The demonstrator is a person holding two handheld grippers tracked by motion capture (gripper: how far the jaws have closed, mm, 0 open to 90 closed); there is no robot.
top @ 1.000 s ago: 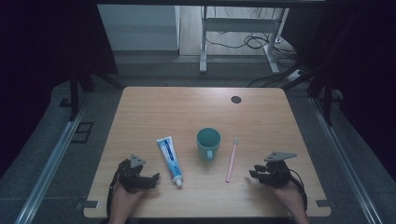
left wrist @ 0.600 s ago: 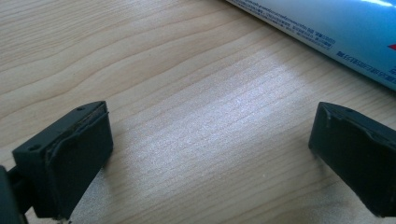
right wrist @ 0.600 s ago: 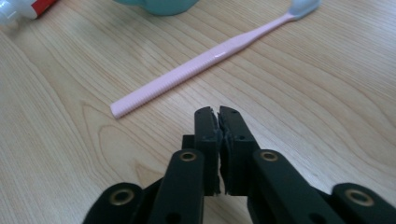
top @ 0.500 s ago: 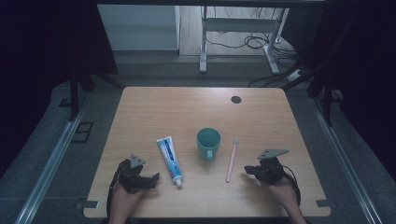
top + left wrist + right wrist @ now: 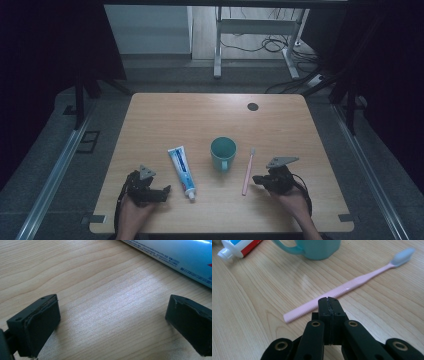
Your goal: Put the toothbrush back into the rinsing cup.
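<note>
While we scan the bench point(image 5: 165, 112) from the left, we first meet the left gripper point(image 5: 161, 192), held low near the front edge in a hand point(image 5: 131, 212) that comes in from below. Its fingers point(image 5: 35, 322) stand wide apart with nothing but bare wood between them. In the left gripper view the toothpaste tube point(image 5: 175, 256) crosses the upper right corner, just beyond the far finger and apart from it.

Next to the right lies that same toothpaste tube point(image 5: 181, 171), flat on the wood, white cap toward the front edge and just beside the left gripper's tips. Further right stands the teal cup point(image 5: 223, 152), upright, its handle turned toward the front edge. Just beside the cup, on its right and not touching it, the pink toothbrush point(image 5: 248, 170) lies flat, bristle head pointing away from us.

Last comes the right gripper point(image 5: 258, 179), in the right hand point(image 5: 292, 202), aimed at the toothbrush's handle end. Its fingers point(image 5: 328, 308) have just been closing and now press together with nothing between them. In the right gripper view their tips sit just short of the toothbrush point(image 5: 344, 290) handle; we cannot tell whether they touch it.
</note>
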